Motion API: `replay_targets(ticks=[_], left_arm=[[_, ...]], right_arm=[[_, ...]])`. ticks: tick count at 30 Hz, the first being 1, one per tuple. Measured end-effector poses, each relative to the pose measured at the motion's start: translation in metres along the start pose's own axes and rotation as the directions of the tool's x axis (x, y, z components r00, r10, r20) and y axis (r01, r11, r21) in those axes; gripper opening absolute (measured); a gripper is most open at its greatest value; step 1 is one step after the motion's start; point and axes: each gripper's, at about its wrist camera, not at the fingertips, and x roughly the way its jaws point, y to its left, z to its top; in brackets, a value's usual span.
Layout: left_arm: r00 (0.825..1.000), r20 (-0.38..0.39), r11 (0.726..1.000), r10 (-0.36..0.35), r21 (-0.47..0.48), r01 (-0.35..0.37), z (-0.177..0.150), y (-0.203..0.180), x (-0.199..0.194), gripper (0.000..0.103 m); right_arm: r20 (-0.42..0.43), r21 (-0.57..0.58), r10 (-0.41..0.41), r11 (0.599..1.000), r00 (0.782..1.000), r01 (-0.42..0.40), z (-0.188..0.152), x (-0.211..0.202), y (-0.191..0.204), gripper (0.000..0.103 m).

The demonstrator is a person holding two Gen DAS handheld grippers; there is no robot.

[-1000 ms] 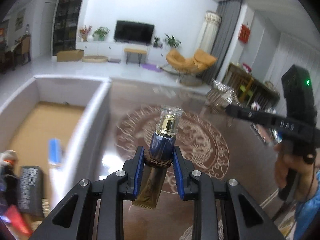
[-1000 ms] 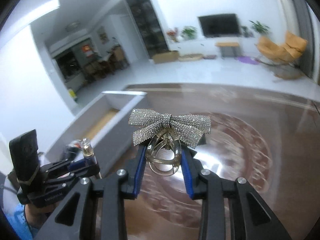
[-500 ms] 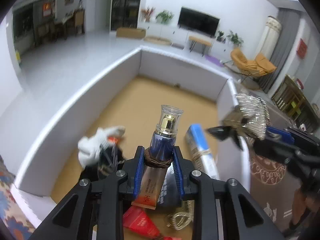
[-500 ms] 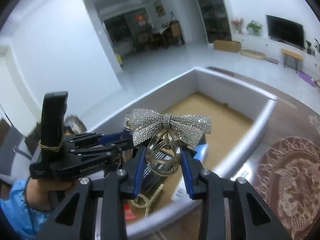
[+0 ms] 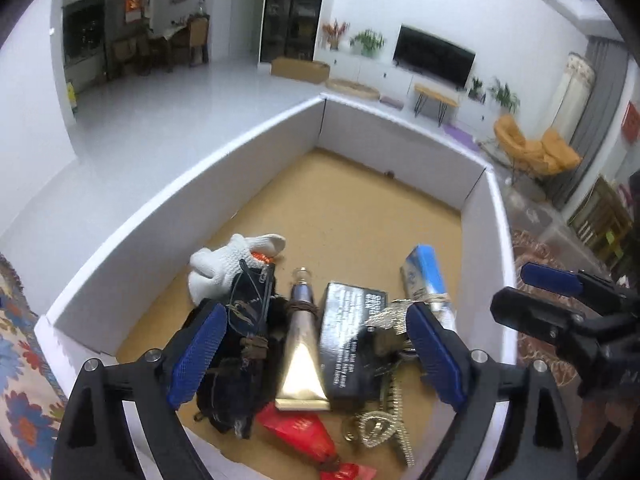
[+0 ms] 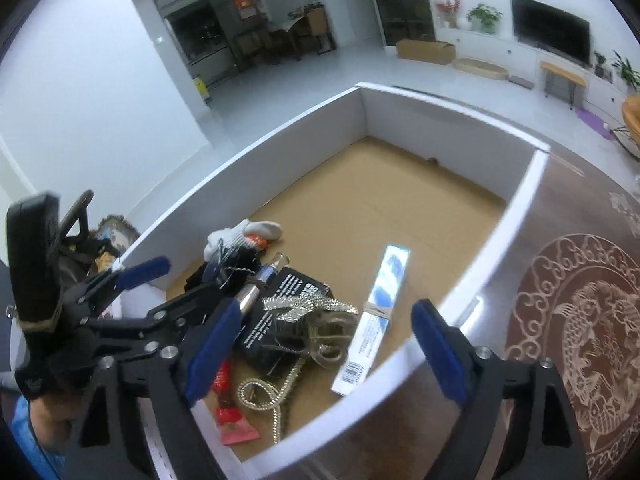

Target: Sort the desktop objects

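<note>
Even, cool indoor light fills room; white walls bright, no hard shadows. Glare streak on metallic tube [image 5: 301, 364] and on glossy surface [image 6: 560, 280]. Fisheye bends white box rim [image 5: 168, 196]; black vignette at corners. Slight motion blur on nearest items; far doorway dim.

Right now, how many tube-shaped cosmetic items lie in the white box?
2 visible. The gold tube with the blue cap lies beside the black box; the red tube lies at the near edge of the white box. Others may hide under the pile.
</note>
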Motion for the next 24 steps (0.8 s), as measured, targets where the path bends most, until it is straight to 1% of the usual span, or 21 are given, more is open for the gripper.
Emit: replay_targets(ticks=[2,4,5,7,9,12,14,16,20,24], left_arm=[[1.0,0.029,1.0,0.002,0.004,-0.002,-0.003,-0.004,-0.008,0.092],[0.999,0.033,1.0,-0.005,0.009,0.005,-0.007,-0.009,-0.015,0.092],[1.0,0.027,1.0,0.007,0.002,-0.007,-0.009,-0.009,-0.016,0.093],[1.0,0.001,1.0,0.005,-0.016,-0.005,-0.01,-0.008,-0.018,0.094],[1.0,-0.027,0.999,0.014,-0.033,-0.015,-0.012,-0.006,-0.018,0.1],[0.996,-0.06,0.997,0.062,-0.038,-0.065,-0.015,-0.004,-0.018,0.1],[0.99,-0.104,0.994,0.098,-0.031,-0.102,-0.016,-0.004,-0.016,0.1],[0.985,-0.126,0.992,0.12,-0.025,-0.124,-0.016,-0.004,-0.017,0.1],[0.983,-0.101,0.988,0.156,0.004,-0.156,-0.016,-0.007,-0.028,0.1],[0.98,-0.074,0.983,0.183,0.017,-0.182,-0.013,-0.01,-0.041,0.1]], right_arm=[[-0.001,0.008,-0.019,1.0,1.0,0.019,-0.003,-0.009,0.004,0.098],[-0.015,0.008,-0.034,0.999,0.999,0.034,-0.005,-0.015,0.008,0.099],[-0.025,0.007,-0.04,0.999,0.999,0.04,-0.006,-0.019,0.011,0.1],[-0.042,0.011,-0.055,0.998,0.998,0.055,-0.007,-0.018,0.011,0.102],[-0.062,0.009,-0.072,0.997,0.996,0.072,-0.007,-0.02,0.012,0.103],[-0.104,-0.021,-0.111,0.994,0.988,0.11,-0.006,-0.021,0.016,0.103],[-0.125,-0.047,-0.134,0.99,0.983,0.129,-0.005,-0.02,0.022,0.103],[-0.138,-0.075,-0.154,0.987,0.978,0.145,-0.004,-0.022,0.028,0.103],[-0.125,-0.116,-0.167,0.981,0.978,0.153,-0.003,-0.03,0.041,0.103],[-0.12,-0.122,-0.165,0.981,0.979,0.15,0.0,-0.038,0.047,0.103]])
